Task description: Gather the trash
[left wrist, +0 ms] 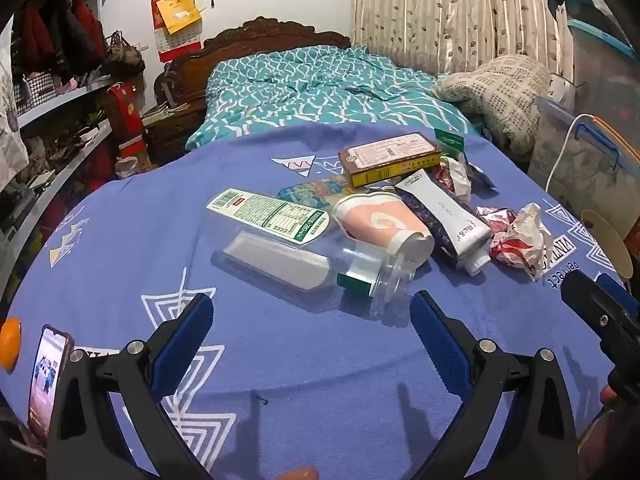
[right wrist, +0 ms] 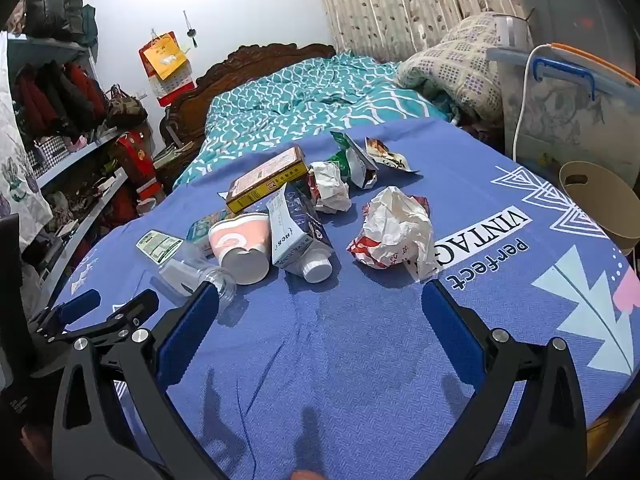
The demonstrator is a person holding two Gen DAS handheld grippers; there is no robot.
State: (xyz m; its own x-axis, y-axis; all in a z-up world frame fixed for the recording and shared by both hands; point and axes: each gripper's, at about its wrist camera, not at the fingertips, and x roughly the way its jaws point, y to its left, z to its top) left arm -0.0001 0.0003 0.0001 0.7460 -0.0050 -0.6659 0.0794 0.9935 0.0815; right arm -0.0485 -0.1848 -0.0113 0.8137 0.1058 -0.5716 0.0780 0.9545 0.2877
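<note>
Nearest to the cameras, both grippers hang over a blue woven cloth (right wrist: 320,360) with white printed triangles and letters. The left gripper (left wrist: 312,320) has its jaws wide apart, and nothing is between the blue textured pads (left wrist: 182,340). The right gripper (right wrist: 320,308) is also spread wide and holds nothing; its black frame carries round metal bolts.

Just ahead of the left gripper lies a clear plastic bottle (left wrist: 296,260) on its side, with a green and white label, its open mouth toward the camera. Touching it on the right is a paper cup (left wrist: 384,226), pink and white with a swirl, also lying down. Beside the cup is a soft white squeeze tube (left wrist: 448,216) with a round cap, resting on a dark printed wrapper. To the right of the tube sits a crumpled paper ball (right wrist: 394,232), white with red print, full of sharp folds.

Farther back, a flat cardboard box (left wrist: 390,160), brown and yellow, rests tilted on the pile. Near it are a smaller crumpled paper (right wrist: 330,186) and a torn green foil packet (right wrist: 352,160). All this trash lies together on the middle of the cloth.

At the right edge stands a beige round bin (right wrist: 600,204) with a handle slot. At the near left lie a phone (left wrist: 48,380) and an orange fruit (left wrist: 10,344).

Behind the cloth is a teal quilt (left wrist: 320,88) with white wavy lines, then a carved dark wooden headboard (left wrist: 260,36) and a leaf-pattern curtain (left wrist: 448,12).
</note>
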